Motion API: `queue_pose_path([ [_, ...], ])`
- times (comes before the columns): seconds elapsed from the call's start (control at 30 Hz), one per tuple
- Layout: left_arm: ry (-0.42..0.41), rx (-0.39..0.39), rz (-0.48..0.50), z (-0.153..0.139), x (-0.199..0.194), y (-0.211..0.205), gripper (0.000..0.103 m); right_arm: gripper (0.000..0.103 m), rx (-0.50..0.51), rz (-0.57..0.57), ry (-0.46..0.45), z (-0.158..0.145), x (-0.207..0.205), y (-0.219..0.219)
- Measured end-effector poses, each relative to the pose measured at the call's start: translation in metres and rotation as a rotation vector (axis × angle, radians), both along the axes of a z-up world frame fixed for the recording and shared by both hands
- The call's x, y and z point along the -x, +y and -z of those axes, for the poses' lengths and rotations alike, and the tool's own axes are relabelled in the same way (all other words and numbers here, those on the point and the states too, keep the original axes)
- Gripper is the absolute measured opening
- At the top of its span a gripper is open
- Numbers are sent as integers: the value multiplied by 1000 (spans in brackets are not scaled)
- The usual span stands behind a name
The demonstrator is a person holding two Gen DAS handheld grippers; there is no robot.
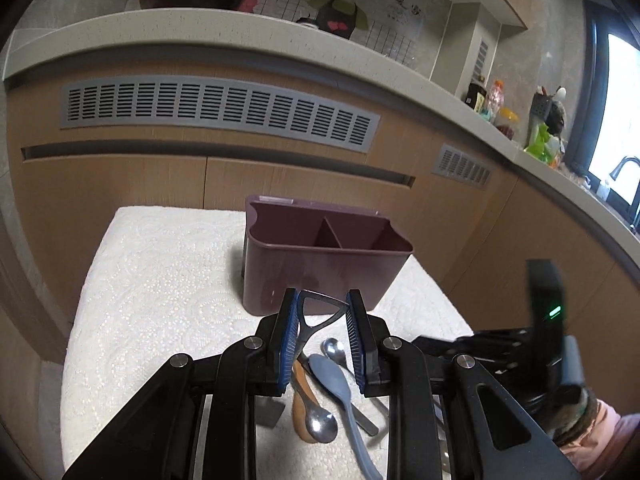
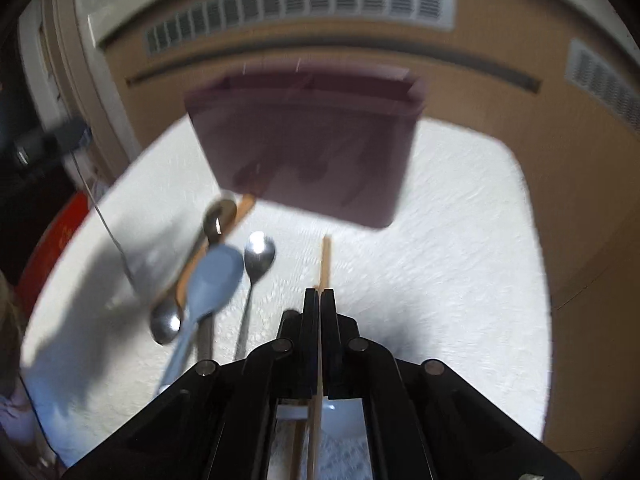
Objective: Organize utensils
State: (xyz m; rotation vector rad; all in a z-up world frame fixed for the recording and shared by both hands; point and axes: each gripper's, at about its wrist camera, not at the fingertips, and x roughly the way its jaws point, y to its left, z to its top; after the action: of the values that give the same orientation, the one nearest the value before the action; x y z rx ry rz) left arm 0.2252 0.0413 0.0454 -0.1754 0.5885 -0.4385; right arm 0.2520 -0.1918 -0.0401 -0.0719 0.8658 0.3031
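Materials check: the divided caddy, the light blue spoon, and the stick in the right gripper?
Caddy: looks like moulded plastic, mauve, semi-gloss, soft reflections on its wall. Light blue spoon: likely plastic or silicone, matte, no glints. Stick: apparently wood or bamboo, pale tan, dull; a chopstick, probably.

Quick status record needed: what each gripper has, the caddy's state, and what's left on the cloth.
left gripper: shut on the metal utensil with a triangular loop end, lifted above the pile
right gripper: shut on the wooden chopstick
caddy: purple, two compartments, upright on the white cloth; what shows of the inside is empty
left on cloth: blue spoon, metal spoons, wooden-handled utensil
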Motion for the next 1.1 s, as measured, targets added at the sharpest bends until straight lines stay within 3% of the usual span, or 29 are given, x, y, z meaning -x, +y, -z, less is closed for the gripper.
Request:
queue_pose_path([
  [0.07,-4,0,-3,-2,3,0,25,1,-56,5,-24,-16,10,-10],
  [0.13,1,13,-6,-4,4,0,25,2,-43,-11,-45,-25,18,-12],
  [0.27,-15,6,-10,-7,9,-2,25,18,8,-31,23,-10,20,-6],
  [0.43,2,13,-10,-4,8,-1,25,18,91,-14,115,28,3,12],
  [0.5,6,17,-13,-3,9,2,25,5,147,-17,83,36,-1,22],
  [0.53,5,18,-15,-4,10,3,25,5,161,-25,86,36,-2,26],
  [0.8,-29,50,-15,-22,15,5,25,5,-62,26,-120,-39,25,-5],
  [1.1,-199,74,41,-96,6,-10,25,5,-152,10,-359,-126,33,-12],
])
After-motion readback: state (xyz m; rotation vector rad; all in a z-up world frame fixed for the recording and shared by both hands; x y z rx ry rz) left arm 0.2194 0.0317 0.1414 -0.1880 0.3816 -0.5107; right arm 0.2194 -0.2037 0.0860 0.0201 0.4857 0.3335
